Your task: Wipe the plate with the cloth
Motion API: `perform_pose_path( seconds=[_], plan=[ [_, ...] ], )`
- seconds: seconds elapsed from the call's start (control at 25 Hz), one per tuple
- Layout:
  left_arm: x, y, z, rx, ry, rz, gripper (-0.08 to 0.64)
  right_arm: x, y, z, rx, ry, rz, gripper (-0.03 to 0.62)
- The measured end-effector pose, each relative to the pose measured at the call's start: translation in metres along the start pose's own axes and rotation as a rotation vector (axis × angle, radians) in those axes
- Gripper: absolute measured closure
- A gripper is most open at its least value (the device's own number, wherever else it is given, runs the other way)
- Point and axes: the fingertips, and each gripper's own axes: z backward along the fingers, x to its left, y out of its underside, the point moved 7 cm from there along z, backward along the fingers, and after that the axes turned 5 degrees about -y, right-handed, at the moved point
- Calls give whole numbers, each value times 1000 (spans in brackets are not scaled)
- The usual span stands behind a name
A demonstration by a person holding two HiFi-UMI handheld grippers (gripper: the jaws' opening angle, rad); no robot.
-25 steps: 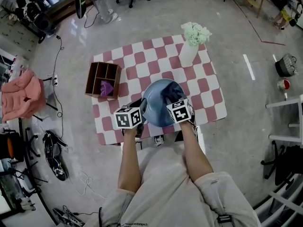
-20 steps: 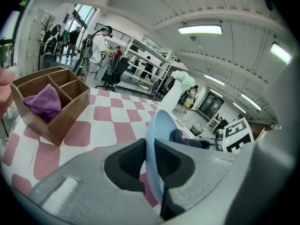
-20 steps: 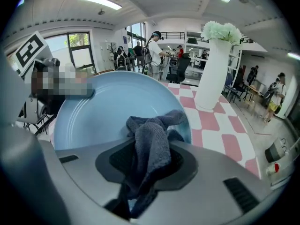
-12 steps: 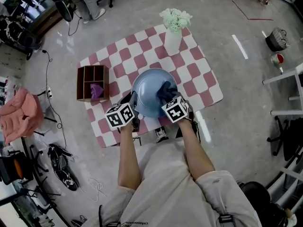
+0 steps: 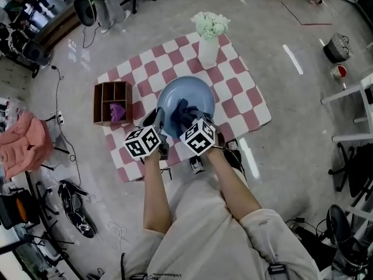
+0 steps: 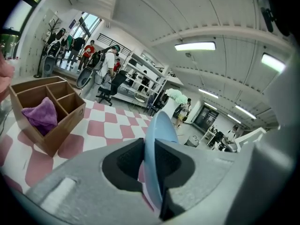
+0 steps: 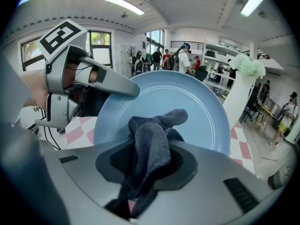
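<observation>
From the head view, the plate [image 5: 195, 92] sits over the checked tabletop [image 5: 247, 101], between the wooden box [image 5: 111, 102] on its left and the white vase [image 5: 208, 51] beyond it. My left gripper [image 5: 159, 127] meets the plate's near-left rim. My right gripper [image 5: 186, 121] reaches in from the near side with the dark cloth [image 5: 183, 111] lying against the plate's face. I judge that one side steadies the plate so the other can rub it.

In the left gripper view, the plate runs edge-on straight through the jaws, which are closed on its rim with a pad on each face. That pinch seems to be what keeps the plate tipped up rather than flat. The box stands off to the left on the tabletop, with a purple rag [image 6: 41, 115] in one compartment. It is well apart from the work.

In the right gripper view, the jaws are clamped on a bunched fold of the cloth. The free end of the cloth spills forward and touches the lower middle of the plate's blue face. The plate faces this gripper almost squarely, so the cloth has the whole face within reach. The other gripper's finger hooks the rim at the upper left, clear of the cloth. I judge the wiping is under way, with the upper and right parts of the face not under the cloth now.
</observation>
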Motion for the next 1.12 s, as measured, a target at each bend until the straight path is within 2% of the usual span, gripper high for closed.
perform_pose_path(
  seconds=[0.28,0.6,0.76,0.92,1.04,1.12],
  plan=[
    [-1,2,11,-15,6,1,518,18,-26,3,-98,-38,71,471],
    [-8,2,14,0,33,-48,518,22,-35,7,-157,-19,73,471],
    [-14,5,10,15,71,-54,518,12,-33,15,-179,29,68,471],
    [-28,6,5,40,112,-94,518,-4,-31,27,-200,92,14,469],
    [-32,8,3,53,96,-113,518,-16,-31,38,-232,182,-14,469],
    [-27,9,4,58,79,-100,518,-20,-34,43,-257,220,-26,469]
  ],
)
